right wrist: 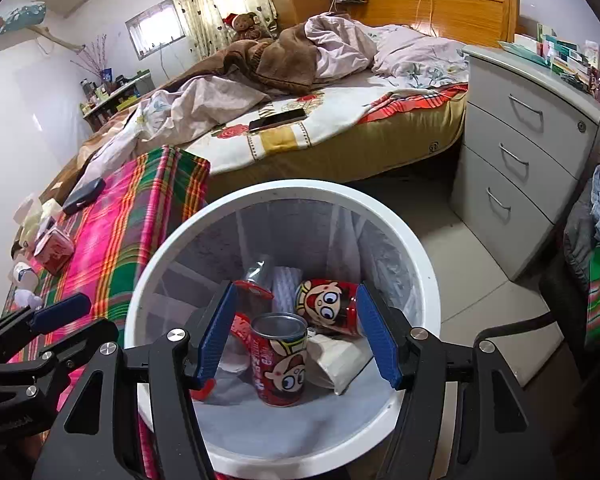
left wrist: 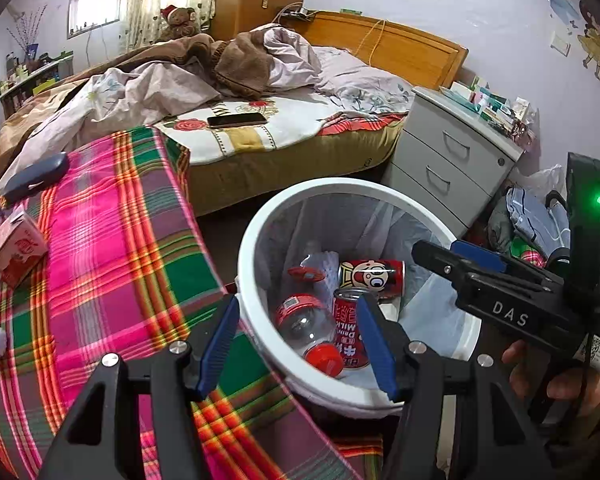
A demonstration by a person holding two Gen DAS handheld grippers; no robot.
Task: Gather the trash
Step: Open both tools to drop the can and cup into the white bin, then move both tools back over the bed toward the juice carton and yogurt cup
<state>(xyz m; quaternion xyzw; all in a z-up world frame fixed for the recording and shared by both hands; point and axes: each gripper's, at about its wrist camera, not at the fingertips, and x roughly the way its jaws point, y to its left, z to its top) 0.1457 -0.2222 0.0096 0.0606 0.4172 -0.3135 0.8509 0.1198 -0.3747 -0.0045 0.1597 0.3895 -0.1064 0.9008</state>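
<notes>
Round white plastic trash bin (right wrist: 428, 280) w/ clear liner, on the floor between the pink-green plaid cloth-covered worktop (left wrist: 112, 240) and the grey three-drawer nightstand (right wrist: 524, 168). Inside the bin: upright red cartoon-print drink can (right wrist: 279, 360), open top up; second red cartoon can (right wrist: 327, 305) lying on its side behind it; crushed clear plastic bottle w/ red cap and red label (left wrist: 310, 328) toward the worktop side; white carton or paper piece (right wrist: 340, 356) beside the upright can. Left gripper (left wrist: 298, 344) w/ blue-padded fingers over the near rim of the bin, fingers released, apart, nothing between the pads. Right gripper (right wrist: 296, 334) above the bin opening, pointing down into it, fingers spread wide, gripping nothing; cans seen through the gap lie lower, at the bin bottom, no contact. In left view, right gripper body in from the right side, held by a hand (left wrist: 556, 376). Left on the worktop: small pink-red carton box (left wrist: 16, 246), dark blue case (left wrist: 36, 178); some white items at the far edge, too blurred to name. Behind: unmade bed (right wrist: 340, 120) w/ brown blanket, black phone (right wrist: 278, 120) on the sheet.
</notes>
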